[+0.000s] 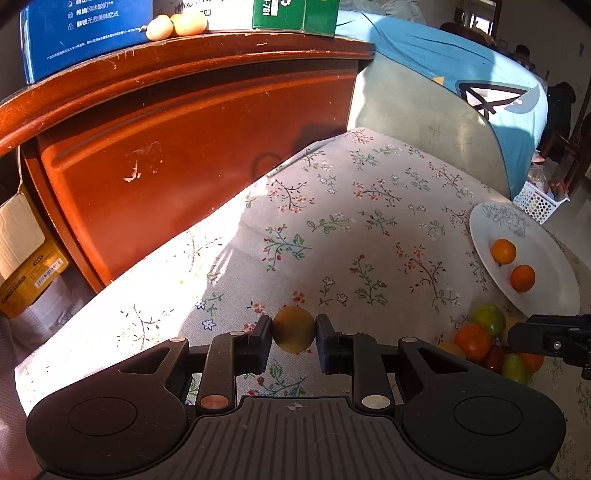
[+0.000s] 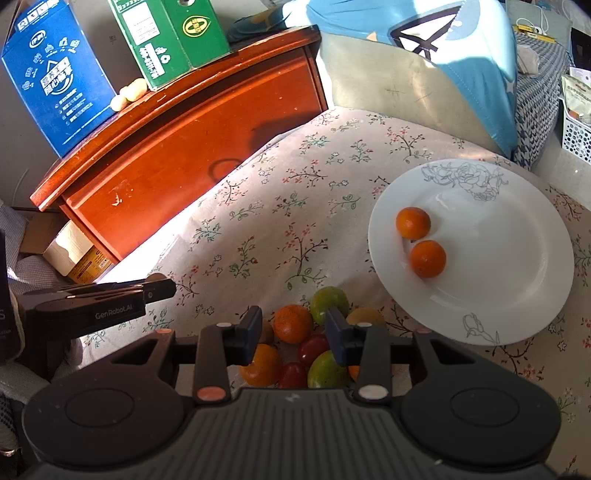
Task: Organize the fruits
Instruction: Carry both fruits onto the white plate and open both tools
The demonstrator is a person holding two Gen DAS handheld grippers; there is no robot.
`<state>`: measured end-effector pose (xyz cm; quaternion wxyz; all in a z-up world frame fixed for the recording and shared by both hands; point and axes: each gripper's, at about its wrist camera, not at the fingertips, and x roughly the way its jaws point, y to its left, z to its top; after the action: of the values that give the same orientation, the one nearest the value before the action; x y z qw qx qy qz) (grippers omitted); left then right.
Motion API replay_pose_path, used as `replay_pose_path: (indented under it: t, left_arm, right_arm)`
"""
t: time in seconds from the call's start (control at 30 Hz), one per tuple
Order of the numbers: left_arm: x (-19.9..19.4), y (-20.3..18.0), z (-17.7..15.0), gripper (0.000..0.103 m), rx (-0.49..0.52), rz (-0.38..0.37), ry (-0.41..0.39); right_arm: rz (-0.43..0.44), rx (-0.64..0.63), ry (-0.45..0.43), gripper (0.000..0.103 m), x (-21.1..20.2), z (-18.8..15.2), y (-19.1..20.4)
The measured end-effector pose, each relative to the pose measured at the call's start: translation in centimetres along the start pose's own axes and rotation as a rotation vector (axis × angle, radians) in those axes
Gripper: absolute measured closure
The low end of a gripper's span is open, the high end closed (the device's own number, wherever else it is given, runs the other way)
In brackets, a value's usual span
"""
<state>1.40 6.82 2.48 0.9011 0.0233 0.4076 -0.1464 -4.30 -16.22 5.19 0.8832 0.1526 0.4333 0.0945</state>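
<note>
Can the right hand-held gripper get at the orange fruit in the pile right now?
Probably yes. The right hand-held gripper is open and empty, with the orange fruit just ahead between its fingers. Nothing covers it, though neighbouring fruits such as the green one crowd close and may get nudged.

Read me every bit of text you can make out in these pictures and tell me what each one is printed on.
"GenRobot.AI": on the side of the left gripper, seen from the right wrist.
"-781": on the green box on the wooden cabinet.
Chinese characters on the blue box: too small to read reliably.
Barcode label on the yellow carton: blurred, unreadable.
</note>
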Motion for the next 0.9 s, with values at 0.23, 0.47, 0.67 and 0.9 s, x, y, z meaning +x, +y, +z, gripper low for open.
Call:
replay_pose_path:
  t: [0.23,0.47,0.67,0.9]
  left_arm:
    - [-0.9,-1.5,0.8,0.08,0.005,-0.032,-0.02]
    - [-1.1,-2.2,0.9,0.08,0.021,-0.041,-0.021]
    - [-1.0,-2.5,0.8,0.08,0.03,-0.039,-0.014]
    - [-0.8,-2.9,0.7,0.08,0.042,-0.04,-0.012]
  right_arm:
    - [0.088,-0.149,0.051,0.064,0.3,-1.6,2.0]
    - [0.027,-0.285,0.051,0.065,1.6,-2.5,3.1]
    - [0.007,-0.319,0.066,0.065,2.7,-2.8,3.1]
    - [-0.006,-0.346,0.078,0.072,3.4,-3.2,3.5]
